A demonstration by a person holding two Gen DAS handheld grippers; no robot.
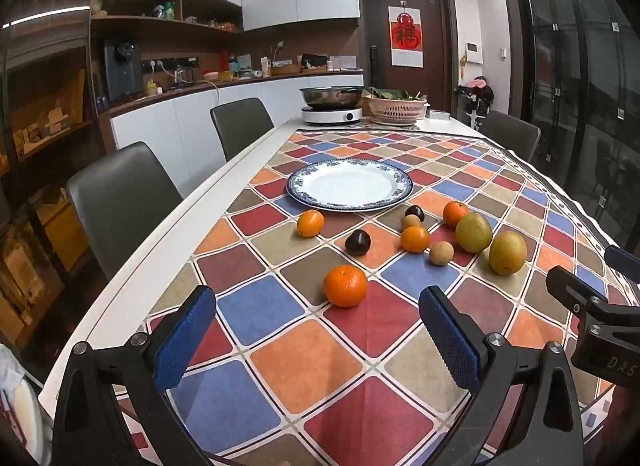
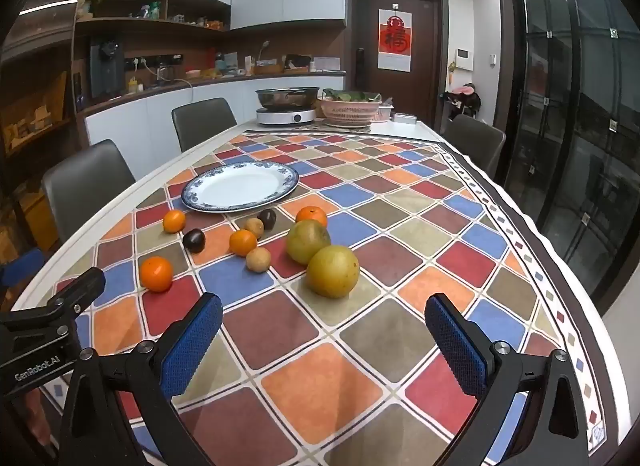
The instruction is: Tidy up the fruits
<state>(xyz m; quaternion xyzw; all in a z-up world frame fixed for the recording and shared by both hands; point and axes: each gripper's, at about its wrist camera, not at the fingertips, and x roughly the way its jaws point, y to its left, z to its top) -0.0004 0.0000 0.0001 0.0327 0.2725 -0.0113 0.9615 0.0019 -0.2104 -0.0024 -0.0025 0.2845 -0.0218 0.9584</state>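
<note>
Nine fruits lay loose on the checked tablecloth (image 1: 304, 370) of a kitchen dining table, in front of one blue-rimmed white plate (image 1: 349, 185) that held nothing. Counted from left to right in the left wrist view, they were four oranges, two dark plums, two small tan fruits and two large yellow-green fruits. The far-left orange (image 1: 310, 223) sat just before the plate's rim, with a dark plum (image 1: 357, 242) beside it. The nearest orange (image 1: 345, 286) lay apart from the rest, just ahead of the left gripper (image 1: 316, 340) and roughly centred between its blue pads. Behind it clustered a second plum (image 1: 414, 212), a tan fruit (image 1: 411, 221), a third orange (image 1: 415, 238) and another tan fruit (image 1: 441, 252). The fourth orange (image 1: 455, 213) stood behind the two yellow-green fruits (image 1: 473, 232), which touched or nearly touched each other.

In the right wrist view, the nearer yellow-green fruit (image 2: 333, 270) lay just ahead of the right gripper (image 2: 324, 344), slightly left of its centre line.

Both grippers hovered over the cloth with their jaws spread wide apart. Neither held or touched any fruit. Each appeared at the edge of the other's view, side by side.
</note>
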